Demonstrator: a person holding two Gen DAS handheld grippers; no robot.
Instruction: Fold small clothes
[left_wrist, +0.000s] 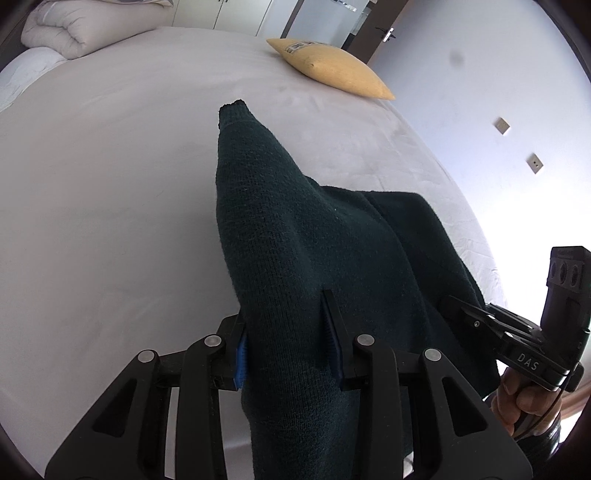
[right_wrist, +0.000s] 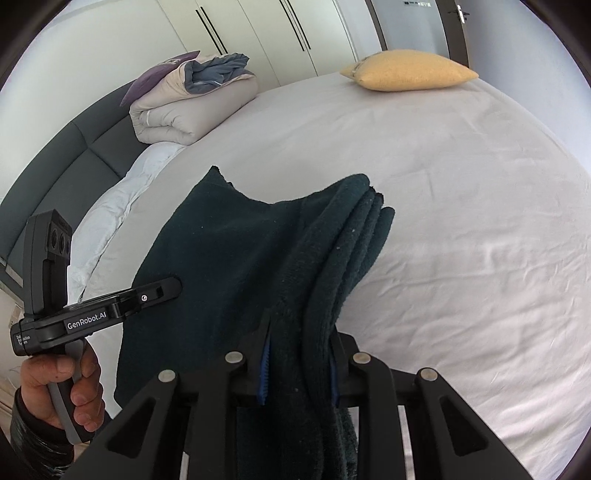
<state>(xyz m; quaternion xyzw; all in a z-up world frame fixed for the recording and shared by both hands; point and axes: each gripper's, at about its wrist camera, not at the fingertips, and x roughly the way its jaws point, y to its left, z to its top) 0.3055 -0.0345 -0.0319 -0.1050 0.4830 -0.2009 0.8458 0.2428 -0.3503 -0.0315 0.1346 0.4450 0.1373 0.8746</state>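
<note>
Both grippers are angling down over the bed (right_wrist: 461, 221), each gripped by a bare hand at its handle. The left gripper (left_wrist: 286, 343) is pinching a thick fold of the dark green knitted sweater (left_wrist: 295, 236) between its blue pads; the right gripper (right_wrist: 299, 365) is clamping several bunched layers of the same garment. The sweater is hanging between the two, lifted above the pale sheet. The left hand (right_wrist: 62, 384) is wrapping the handle under the lettering "GenRobot.AI"; the right hand (left_wrist: 524, 402) is holding below "DAS". A yellow pillow (right_wrist: 410, 70) and a folded duvet (right_wrist: 188, 107) are lying farther off.
</note>
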